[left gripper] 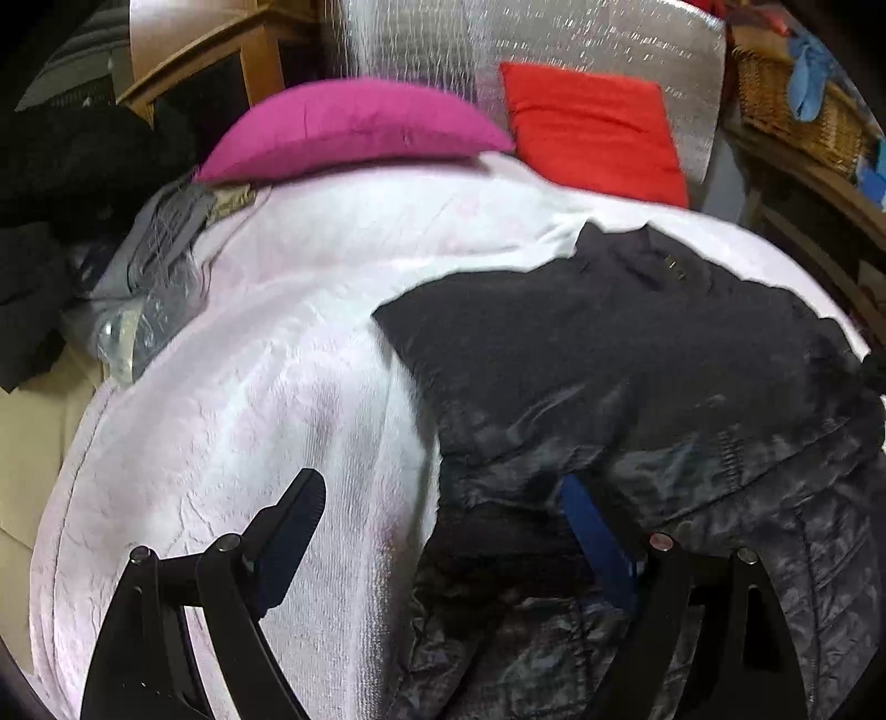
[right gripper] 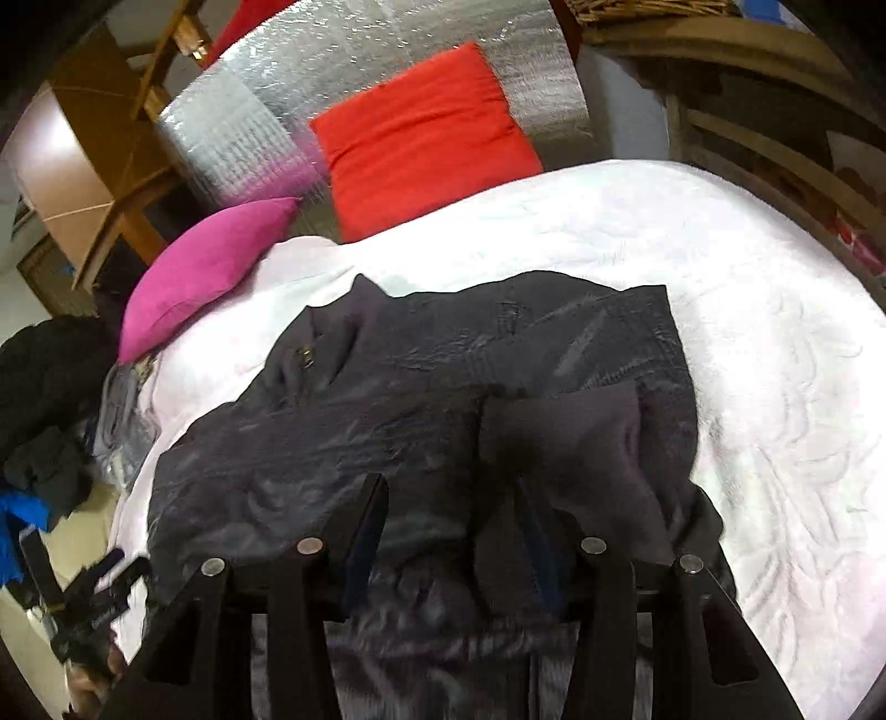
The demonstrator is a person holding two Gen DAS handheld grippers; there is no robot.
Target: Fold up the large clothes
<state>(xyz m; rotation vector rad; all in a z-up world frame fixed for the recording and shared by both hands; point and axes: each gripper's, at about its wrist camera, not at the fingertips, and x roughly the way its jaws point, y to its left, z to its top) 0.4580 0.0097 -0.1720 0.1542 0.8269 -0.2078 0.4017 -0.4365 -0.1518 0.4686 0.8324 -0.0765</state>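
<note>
While a dark jacket lies spread on the white bedspread of a bed, both grippers hang over its near part, pointing down at it; in the left wrist view the jacket covers the right half of the bedspread, and in the right wrist view it fills the middle, with bare bedspread to its right and behind it.

The left gripper stands with its jaws wide apart; its left finger is over bare bedspread, its blue-padded right finger lies against a fold of the jacket's near edge, and the pads clamp nothing.

The right gripper has its jaws partly apart; jacket cloth lies between and under them, and a raised matte flap of the jacket stands just past the right finger, partly draped over it; whether the pads press on the cloth cannot be told, since the fabric hides the contact.

A small brass fitting shows on the jacket's far left part near its collar.

At the head of the bed a magenta cushion rests on the bedspread's far edge; just beside it a red cushion leans against a silver foil sheet; a wicker basket sits on wooden shelving to the right; dark clothes are heaped left of the bed, with grey cloth and clear plastic next to them; wooden furniture stands beyond.

In the right wrist view's lower left corner, black gear and something blue appear, too blurred to identify.
</note>
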